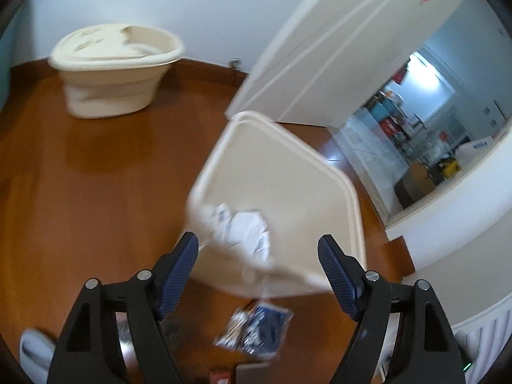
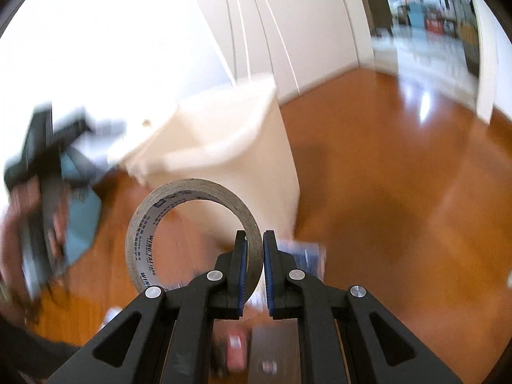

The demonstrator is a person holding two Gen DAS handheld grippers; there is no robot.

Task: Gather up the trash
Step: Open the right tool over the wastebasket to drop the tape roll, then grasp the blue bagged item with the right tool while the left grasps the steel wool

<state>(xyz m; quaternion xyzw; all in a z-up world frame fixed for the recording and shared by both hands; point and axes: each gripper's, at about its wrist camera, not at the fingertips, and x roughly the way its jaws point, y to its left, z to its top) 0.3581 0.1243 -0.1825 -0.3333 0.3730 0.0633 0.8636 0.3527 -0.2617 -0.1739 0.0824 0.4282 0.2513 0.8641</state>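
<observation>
Left hand-held gripper (image 1: 258,262): I've got its fingers spread wide apart, nothing between them, over the near edge of the bin.
Trash bin (image 1: 320,172): cream, open-topped, standing on the wooden floor (image 1: 96,192) dead ahead at 12 o'clock in my left view; crumpled white paper (image 1: 246,227) lies inside, at the near-left of the opening.
Blue-and-clear wrapper (image 1: 256,329): at 6 o'clock of the bin, between my left fingers and lower; blurred, so I cannot tell whether it lies on the floor or is in the air.
Right hand-held gripper (image 2: 254,240): clamped on a roll of tape, one finger inside the ring and one outside, pinching its wall.
Roll of tape (image 2: 144,233): brown, upright on edge, printed lettering on the inner core, spreading toward 9 o'clock from my right fingertips.
Bin in the right view (image 2: 256,160): beyond the tape at 12 o'clock, badly smeared.
Second container (image 1: 115,67): cream, with a lid, at 10 o'clock by the wall, well apart from the bin.
White door (image 1: 320,48): open at 1 o'clock in the left view.
</observation>
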